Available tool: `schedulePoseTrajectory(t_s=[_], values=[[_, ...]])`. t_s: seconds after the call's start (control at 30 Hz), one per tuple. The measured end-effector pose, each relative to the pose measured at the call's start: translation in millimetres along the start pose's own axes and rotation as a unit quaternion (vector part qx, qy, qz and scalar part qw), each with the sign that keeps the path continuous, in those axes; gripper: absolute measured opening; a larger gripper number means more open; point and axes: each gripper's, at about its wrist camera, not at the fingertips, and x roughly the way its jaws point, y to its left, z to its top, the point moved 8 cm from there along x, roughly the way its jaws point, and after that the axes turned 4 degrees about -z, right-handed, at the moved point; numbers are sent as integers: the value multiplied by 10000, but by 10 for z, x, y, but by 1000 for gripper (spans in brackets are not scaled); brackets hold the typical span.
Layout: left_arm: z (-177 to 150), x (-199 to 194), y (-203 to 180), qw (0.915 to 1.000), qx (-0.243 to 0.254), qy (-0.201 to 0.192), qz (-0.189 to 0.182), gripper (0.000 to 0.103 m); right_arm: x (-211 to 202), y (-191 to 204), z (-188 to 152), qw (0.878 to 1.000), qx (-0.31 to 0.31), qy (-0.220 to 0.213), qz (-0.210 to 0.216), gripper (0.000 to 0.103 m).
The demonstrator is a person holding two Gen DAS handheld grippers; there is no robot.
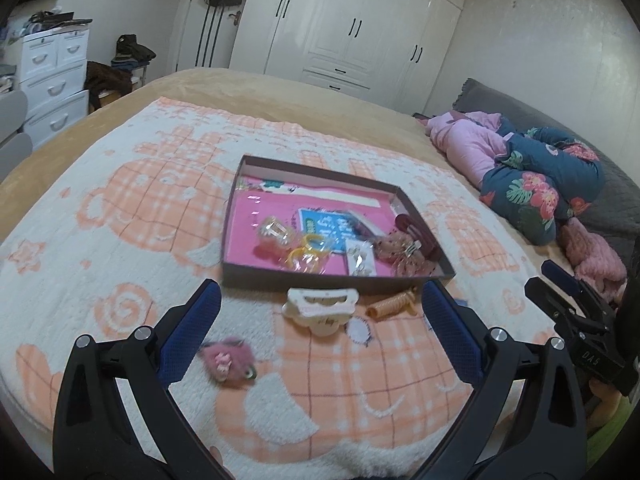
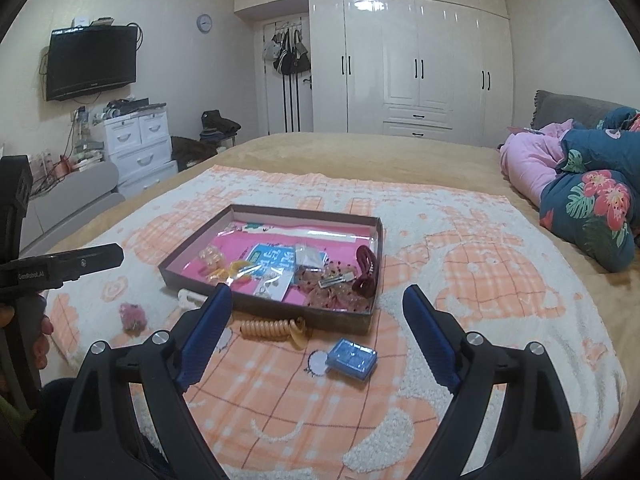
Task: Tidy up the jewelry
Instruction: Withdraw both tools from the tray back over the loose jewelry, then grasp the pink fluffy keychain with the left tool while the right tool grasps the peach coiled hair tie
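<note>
A shallow brown box (image 1: pixel 256 280) (image 2: pixel 200 286) with a pink lining lies on the bed and holds several hair clips, bows and small packets. In front of it lie a cream claw clip (image 1: pixel 318 308) (image 2: pixel 188 298), an orange spiral hair tie (image 1: pixel 390 304) (image 2: pixel 272 328), a pink fluffy clip (image 1: pixel 228 362) (image 2: pixel 133 316) and a small blue case (image 2: pixel 352 358). My left gripper (image 1: pixel 322 298) is open and empty above the claw clip. My right gripper (image 2: pixel 318 300) is open and empty above the spiral tie and the blue case.
A white and orange checked blanket (image 1: pixel 120 240) covers the tan bed. Pink and blue floral bedding (image 1: pixel 532 176) is bunched at the right. White drawers (image 2: pixel 136 140), a wall television (image 2: pixel 90 62) and a white wardrobe (image 2: pixel 412 64) stand beyond the bed.
</note>
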Motion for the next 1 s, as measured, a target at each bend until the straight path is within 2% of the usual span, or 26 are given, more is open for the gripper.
schedulePoseTrajectory(t_s=[0.43,1.0], values=[[-300,3,290,9985,40,321,448,92,145,324,-256,9991,-175,288,262,85],[-591,231,570,9950,-268,730,629,92,412,491,-467,9966,-203,642,476,85]])
